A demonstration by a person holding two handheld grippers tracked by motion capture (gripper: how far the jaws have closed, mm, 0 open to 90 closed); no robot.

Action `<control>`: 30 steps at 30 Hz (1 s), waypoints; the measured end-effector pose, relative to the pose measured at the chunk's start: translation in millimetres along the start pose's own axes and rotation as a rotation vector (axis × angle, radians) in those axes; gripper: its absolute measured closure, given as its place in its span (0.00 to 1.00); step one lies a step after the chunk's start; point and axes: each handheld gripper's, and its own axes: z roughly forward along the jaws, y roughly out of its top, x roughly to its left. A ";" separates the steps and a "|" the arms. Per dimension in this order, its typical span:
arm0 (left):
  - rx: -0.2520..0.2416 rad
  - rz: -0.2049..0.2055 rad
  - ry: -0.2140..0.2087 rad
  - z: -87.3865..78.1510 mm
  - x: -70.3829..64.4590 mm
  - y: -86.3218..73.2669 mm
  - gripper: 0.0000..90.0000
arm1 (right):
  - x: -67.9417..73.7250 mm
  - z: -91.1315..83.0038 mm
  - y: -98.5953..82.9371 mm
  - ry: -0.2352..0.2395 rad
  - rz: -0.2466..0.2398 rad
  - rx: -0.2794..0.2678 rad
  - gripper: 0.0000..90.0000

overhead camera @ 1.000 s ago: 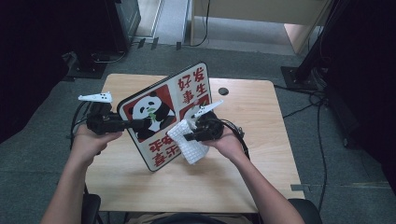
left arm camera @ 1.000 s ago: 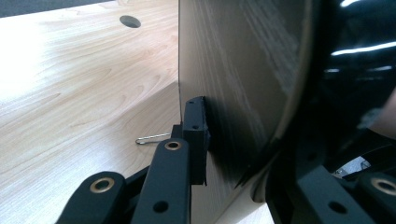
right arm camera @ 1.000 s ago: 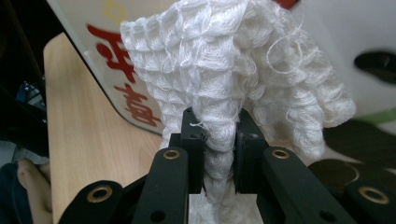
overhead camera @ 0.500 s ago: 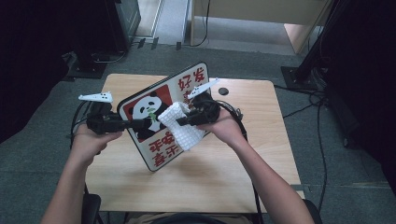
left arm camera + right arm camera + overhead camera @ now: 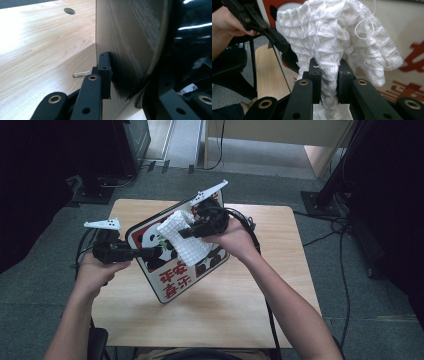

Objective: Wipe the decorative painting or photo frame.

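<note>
1. The panda board (image 5: 176,251) stands tilted on the table (image 5: 260,285), its lower corner resting toward 6 o'clock and its top leaning toward 1 o'clock.
2. The left gripper (image 5: 150,253) is clamped on the board's edge at 9 o'clock; its own view shows the jaws pinching the panel (image 5: 125,50).
3. The right gripper (image 5: 329,75) squeezes a bunched white cloth (image 5: 337,37) tight and presses it on the board's face.
4. I'd judge the risk is this: hard rubbing could twist the board out of that thin edge grip, though how deep the jaws bite is hard to see.
5. The cloth's loose threads could also snag.
</note>
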 end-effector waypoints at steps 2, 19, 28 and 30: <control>0.002 -0.002 0.001 -0.1 0.1 0.1 0.85 | 1.7 -1.6 6.1 -0.005 -0.005 -0.001 0.87; -0.002 0.002 0.000 -0.2 1.2 -0.3 0.85 | 3.6 9.3 27.2 0.003 -0.002 -0.011 0.86; 0.000 -0.003 -0.001 -0.5 1.4 -0.3 0.85 | 2.9 13.3 22.8 0.009 -0.007 -0.011 0.86; 0.000 -0.004 -0.001 -0.6 1.6 -0.4 0.85 | 2.6 14.2 21.2 0.010 -0.008 -0.011 0.85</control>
